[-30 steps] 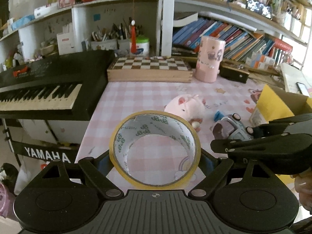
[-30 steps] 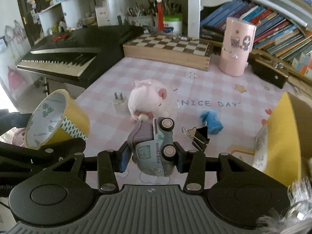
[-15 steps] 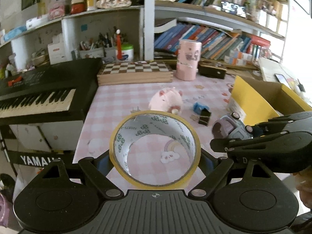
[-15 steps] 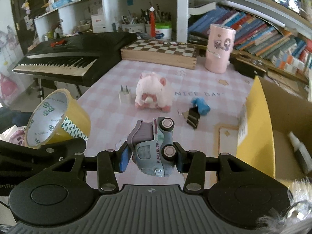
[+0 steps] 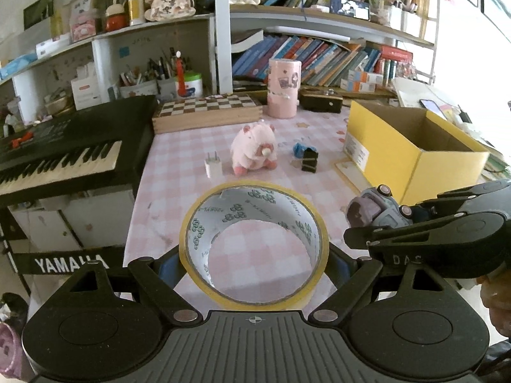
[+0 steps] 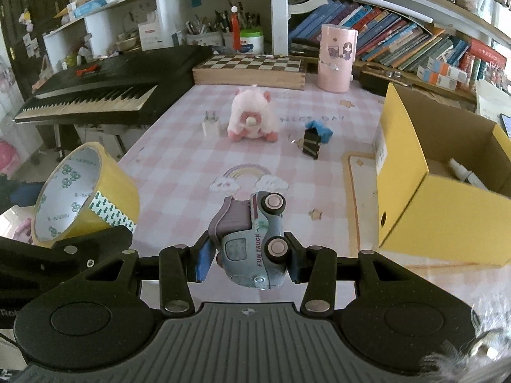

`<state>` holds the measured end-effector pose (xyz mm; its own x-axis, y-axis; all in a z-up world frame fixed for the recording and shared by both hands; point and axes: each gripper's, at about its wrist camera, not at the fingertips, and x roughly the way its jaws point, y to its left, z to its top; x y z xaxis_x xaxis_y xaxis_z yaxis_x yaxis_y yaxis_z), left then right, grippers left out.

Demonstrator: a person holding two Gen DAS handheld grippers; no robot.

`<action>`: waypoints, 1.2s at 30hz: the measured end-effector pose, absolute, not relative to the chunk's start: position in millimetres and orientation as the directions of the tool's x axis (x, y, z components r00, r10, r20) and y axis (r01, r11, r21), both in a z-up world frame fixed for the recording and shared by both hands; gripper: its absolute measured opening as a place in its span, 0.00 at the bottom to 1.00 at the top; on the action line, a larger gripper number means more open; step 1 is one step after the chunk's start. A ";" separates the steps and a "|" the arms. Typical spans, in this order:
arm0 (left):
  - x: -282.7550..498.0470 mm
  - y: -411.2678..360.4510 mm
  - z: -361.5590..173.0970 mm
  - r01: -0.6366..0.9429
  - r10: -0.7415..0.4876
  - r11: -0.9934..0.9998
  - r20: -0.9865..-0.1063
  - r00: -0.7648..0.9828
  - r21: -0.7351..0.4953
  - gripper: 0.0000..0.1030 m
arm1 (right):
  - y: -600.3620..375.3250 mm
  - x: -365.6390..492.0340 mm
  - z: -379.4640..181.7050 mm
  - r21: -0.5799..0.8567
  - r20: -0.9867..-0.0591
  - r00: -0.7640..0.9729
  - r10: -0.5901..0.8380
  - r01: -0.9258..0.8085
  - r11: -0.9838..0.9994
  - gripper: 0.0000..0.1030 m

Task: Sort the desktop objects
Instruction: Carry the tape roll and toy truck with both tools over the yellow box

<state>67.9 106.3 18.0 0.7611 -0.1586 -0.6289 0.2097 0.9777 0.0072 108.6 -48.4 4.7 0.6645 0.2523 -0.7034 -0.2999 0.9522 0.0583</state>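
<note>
My left gripper (image 5: 254, 260) is shut on a yellow tape roll (image 5: 204, 220), held above the near edge of the pink checked table; the roll also shows in the right wrist view (image 6: 108, 191). My right gripper (image 6: 247, 255) is shut on a blue-grey toy truck (image 6: 252, 242), also seen in the left wrist view (image 5: 373, 210). On the table lie a pink plush pig (image 6: 252, 118), a white charger plug (image 6: 210, 126), a black binder clip (image 6: 311, 145) and a blue object (image 6: 321, 127). An open yellow cardboard box (image 6: 447, 207) stands at the right.
A black keyboard (image 6: 95, 92) lies off the table's left side. A wooden chessboard box (image 6: 249, 68) and a pink cylinder (image 6: 337, 57) stand at the back, before shelves of books. A white bottle (image 6: 463, 172) lies inside the box.
Both grippers have pulled back and risen from the table with their objects still held. More of the table and the yellow box has come into view.
</note>
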 end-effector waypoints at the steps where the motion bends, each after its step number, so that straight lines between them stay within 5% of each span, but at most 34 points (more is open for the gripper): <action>1: 62.9 106.7 17.7 0.213 -0.161 0.977 -0.629 0.760 0.008 0.86 | -46.5 102.2 4.3 0.056 -0.703 0.665 0.252 -0.301 0.952 0.41; 36: 22.5 16.7 3.5 0.594 -0.440 0.804 -0.646 0.624 0.027 0.86 | -139.6 -8.2 -12.6 0.105 -0.733 0.680 -0.011 0.128 0.986 0.41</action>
